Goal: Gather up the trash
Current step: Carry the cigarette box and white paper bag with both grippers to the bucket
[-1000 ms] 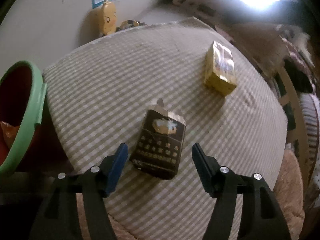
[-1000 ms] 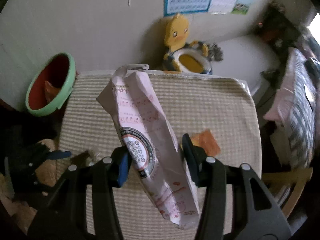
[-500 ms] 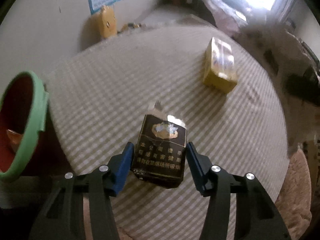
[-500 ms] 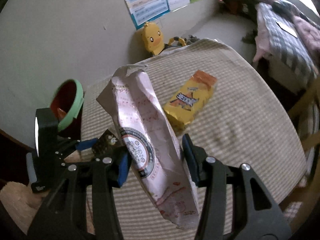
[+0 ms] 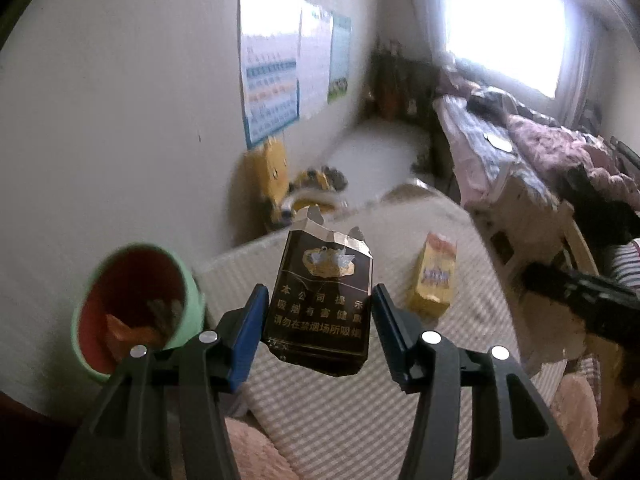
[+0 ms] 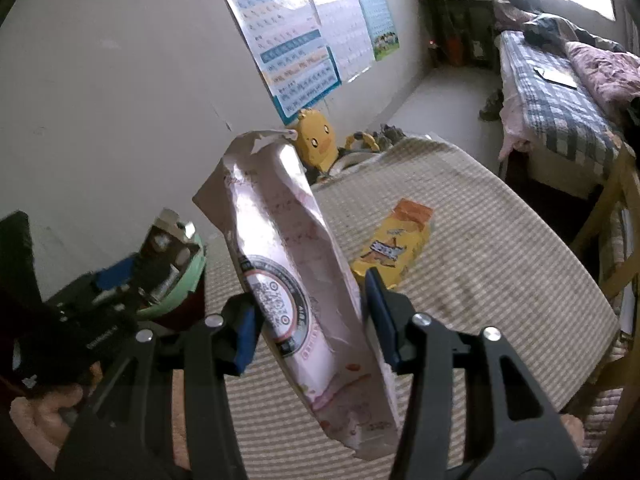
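Blurred contents inside green bin (image 5: 188,296)

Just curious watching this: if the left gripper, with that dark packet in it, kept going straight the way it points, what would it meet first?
Probably the checked tabletop near its far edge; depth is unclear.

Cigarette pack (image 5: 320,304) in left hand-held gripper (image 5: 316,316)

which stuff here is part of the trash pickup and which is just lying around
Part of the job:
- dark cigarette pack, held in the left gripper
- pink wrapper, held in the right gripper
- yellow snack pack on the checked cloth
- green-rimmed bin

Just lying about:
- yellow duck toy
- wall posters
- bed
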